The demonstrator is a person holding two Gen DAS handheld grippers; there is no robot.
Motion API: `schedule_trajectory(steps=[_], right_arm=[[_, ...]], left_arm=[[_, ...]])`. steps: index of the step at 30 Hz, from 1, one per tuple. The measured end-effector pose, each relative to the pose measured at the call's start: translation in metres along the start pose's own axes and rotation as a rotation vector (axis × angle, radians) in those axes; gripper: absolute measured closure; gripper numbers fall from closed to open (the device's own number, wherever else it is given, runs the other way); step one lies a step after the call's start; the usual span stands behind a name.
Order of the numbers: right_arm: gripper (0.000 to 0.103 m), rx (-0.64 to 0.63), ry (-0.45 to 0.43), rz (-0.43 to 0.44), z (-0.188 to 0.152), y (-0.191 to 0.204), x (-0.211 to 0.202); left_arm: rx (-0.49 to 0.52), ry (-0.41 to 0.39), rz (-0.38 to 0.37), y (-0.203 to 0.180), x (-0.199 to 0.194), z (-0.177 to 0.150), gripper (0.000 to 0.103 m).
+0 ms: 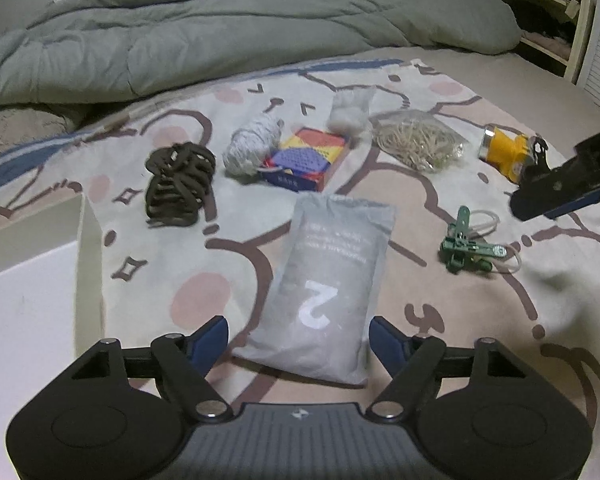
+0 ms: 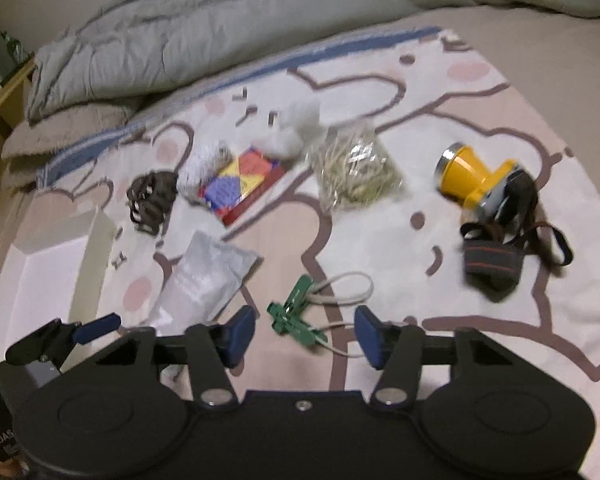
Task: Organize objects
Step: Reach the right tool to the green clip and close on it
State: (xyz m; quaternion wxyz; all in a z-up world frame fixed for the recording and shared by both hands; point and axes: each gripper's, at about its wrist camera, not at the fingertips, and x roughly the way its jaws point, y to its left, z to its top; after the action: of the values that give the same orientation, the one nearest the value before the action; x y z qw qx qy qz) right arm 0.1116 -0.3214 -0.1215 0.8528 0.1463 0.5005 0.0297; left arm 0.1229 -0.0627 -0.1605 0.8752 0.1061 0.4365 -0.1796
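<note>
- on the bed, over a cartoon-printed blanket (image 1: 220,264), our left gripper (image 1: 299,340) hung with its jaws spread wide on either side of the near end of the grey pouch (image 1: 324,292), holding nothing; whether the blue pads (image 1: 208,340) touched it, we could not tell.
- our right gripper (image 2: 305,334) was likewise wide open and empty, with the green clip (image 2: 294,316) and its pale cord loop lying between and just ahead of its fingers.
- the white box (image 1: 32,280) sat at the left, just beside the pouch, and we judged it the likely place for the things to go.
- we feared the pouch would sag or slide out if pinched only at its end: it looked soft, slick and loosely filled, printed with a large white 2.
- the clip looked small, hard and angular, and we thought it could tip or skid on the yielding cloth, or the cord could snag a finger.
- further off lay a dark coiled bundle (image 1: 179,184), a mottled white yarn ball (image 1: 252,148) touching a bright cardboard packet (image 1: 306,158), a fluffy white tuft (image 1: 350,114) and a crinkly clear bag of rubber bands (image 1: 418,146).
- a glossy yellow headlamp (image 2: 476,178) with dark elastic straps lay well apart on the right, and we thought those straps could tangle.
- both views were blurred, so finer textures escaped us.
</note>
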Motion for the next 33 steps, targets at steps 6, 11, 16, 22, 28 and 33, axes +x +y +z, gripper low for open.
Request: schedule_trajectory(steps=[6,11,16,22,28,33], right_arm=[[0.055,-0.111,0.051,0.0,0.0,0.012,0.025],[0.061,-0.276,0.1,-0.025,-0.006,0.031,0.041],[0.084,-0.448,0.135,-0.14,-0.019,0.047,0.052],[0.093,-0.437,0.102,-0.126,-0.019,0.046,0.04],[0.094,-0.403,0.071,-0.082,-0.022,0.046,0.019],[0.094,-0.348,0.07,-0.037,-0.027,0.039,-0.001]], left_arm=[[0.049,0.017,-0.014,-0.007,0.006,-0.007,0.039],[0.057,0.026,-0.017,-0.005,0.005,-0.009,0.047],[0.083,0.054,-0.017,-0.006,-0.001,-0.013,0.058],[0.024,0.122,-0.066,0.0,-0.01,-0.022,0.092],[0.039,0.046,-0.049,0.0,-0.026,-0.026,0.081],[0.044,-0.026,-0.021,-0.001,-0.026,-0.013,0.028]])
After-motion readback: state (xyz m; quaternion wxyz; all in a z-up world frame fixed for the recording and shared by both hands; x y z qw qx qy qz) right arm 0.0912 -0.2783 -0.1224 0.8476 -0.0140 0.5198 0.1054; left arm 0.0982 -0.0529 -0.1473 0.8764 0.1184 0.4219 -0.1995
